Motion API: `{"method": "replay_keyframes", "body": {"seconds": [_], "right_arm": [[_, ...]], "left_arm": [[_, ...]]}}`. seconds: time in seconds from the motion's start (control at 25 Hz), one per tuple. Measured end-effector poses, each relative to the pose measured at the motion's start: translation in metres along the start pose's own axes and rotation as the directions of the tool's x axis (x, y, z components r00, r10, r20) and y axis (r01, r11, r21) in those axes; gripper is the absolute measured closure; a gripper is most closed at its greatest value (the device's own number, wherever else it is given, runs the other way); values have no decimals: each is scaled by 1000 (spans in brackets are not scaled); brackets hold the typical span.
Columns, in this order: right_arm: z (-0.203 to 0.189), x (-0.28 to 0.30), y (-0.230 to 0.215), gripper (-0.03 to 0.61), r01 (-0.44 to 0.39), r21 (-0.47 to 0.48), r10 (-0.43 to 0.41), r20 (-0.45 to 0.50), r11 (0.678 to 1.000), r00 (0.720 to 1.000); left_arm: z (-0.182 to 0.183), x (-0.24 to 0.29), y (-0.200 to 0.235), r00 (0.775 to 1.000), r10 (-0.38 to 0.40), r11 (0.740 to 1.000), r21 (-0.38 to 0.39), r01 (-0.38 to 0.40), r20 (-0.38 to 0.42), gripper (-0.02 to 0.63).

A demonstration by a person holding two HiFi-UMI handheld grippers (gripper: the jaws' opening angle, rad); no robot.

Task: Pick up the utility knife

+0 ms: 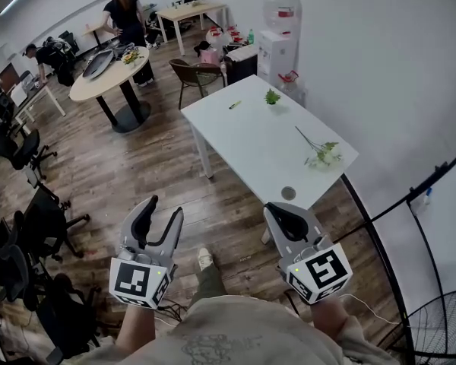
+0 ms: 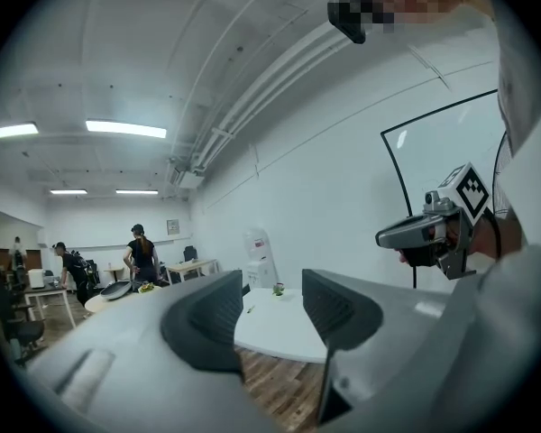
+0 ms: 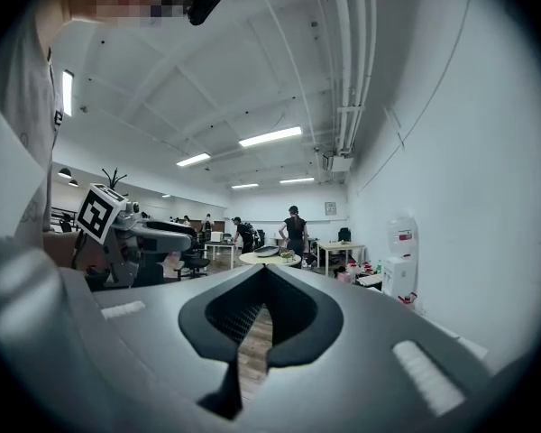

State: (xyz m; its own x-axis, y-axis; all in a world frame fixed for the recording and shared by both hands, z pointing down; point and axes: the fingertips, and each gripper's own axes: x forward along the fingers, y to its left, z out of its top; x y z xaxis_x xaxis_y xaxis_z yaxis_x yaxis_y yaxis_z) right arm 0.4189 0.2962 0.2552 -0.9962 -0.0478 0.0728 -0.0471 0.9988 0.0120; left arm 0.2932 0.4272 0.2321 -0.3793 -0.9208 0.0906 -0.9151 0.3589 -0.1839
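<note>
A small yellow-green object (image 1: 234, 105), which looks like the utility knife, lies near the far end of the white table (image 1: 251, 147). In the left gripper view it is a tiny sliver (image 2: 250, 309) on the table (image 2: 284, 327). My left gripper (image 1: 163, 213) is held over the wooden floor, short of the table, open with nothing between its jaws (image 2: 270, 318). My right gripper (image 1: 280, 213) hovers just before the table's near corner, its jaws shut together and empty (image 3: 264, 282). Each gripper shows in the other's view: the right gripper (image 2: 428, 233) and the left gripper (image 3: 149, 234).
On the table are a small green plant (image 1: 272, 96), a flower sprig (image 1: 319, 152) and a round grey disc (image 1: 289, 193). A brown chair (image 1: 197, 74) and a water dispenser (image 1: 277, 48) stand beyond it. A person (image 1: 125, 17) stands at a round table (image 1: 110, 74). Black office chairs (image 1: 30, 219) line the left.
</note>
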Motion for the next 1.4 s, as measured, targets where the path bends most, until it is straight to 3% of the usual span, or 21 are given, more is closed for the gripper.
{"method": "replay_keyframes", "body": {"seconds": [0.36, 0.96, 1.4], "right_arm": [[-3, 88, -25, 549, 28, -23, -29, -51, 999, 998], [0, 290, -68, 549, 147, 14, -145, -114, 989, 983], [-13, 355, -85, 549, 191, 25, -183, -183, 981, 966]], "left_arm": [[-13, 65, 71, 1000, -21, 1000, -21, 21, 4, 419], [-31, 196, 249, 994, -106, 994, -16, 106, 19, 419], [-41, 258, 297, 982, -186, 981, -50, 186, 17, 419]]}}
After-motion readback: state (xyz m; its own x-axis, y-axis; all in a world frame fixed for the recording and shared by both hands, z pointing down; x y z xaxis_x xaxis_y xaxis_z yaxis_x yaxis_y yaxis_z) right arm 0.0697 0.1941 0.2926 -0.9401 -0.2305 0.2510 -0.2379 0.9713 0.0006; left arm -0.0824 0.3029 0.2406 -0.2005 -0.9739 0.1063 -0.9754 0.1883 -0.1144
